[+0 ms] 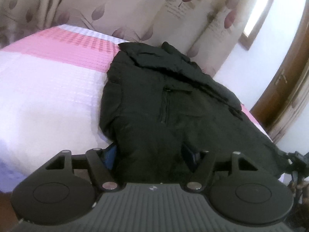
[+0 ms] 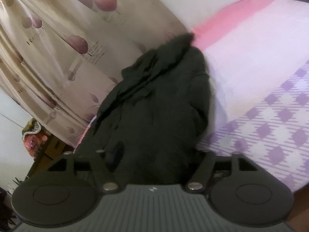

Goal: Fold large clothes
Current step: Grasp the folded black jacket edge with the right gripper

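A bulky black jacket (image 1: pixel 166 100) lies lengthwise on the bed, collar at the far end and a zip pocket facing up. In the left wrist view its near hem fills the gap of my left gripper (image 1: pixel 150 154). The blue pads (image 1: pixel 109 155) press into the thick fabric from both sides. The right wrist view shows the same black jacket (image 2: pixel 160 104) bunched and running away from me. Its near end sits between the fingers of my right gripper (image 2: pixel 154 154), whose jaws stand wide and do not squeeze it. This view is blurred and the fingertips are mostly buried in dark fabric.
The bed has a pink and white cover (image 1: pixel 48 81) and a purple checked sheet (image 2: pixel 270 127) on its side. A leaf-print curtain (image 1: pixel 119 9) hangs behind the bed. A wooden door frame (image 1: pixel 285 89) stands to the right. Coloured clutter (image 2: pixel 32 137) sits low beside the curtain.
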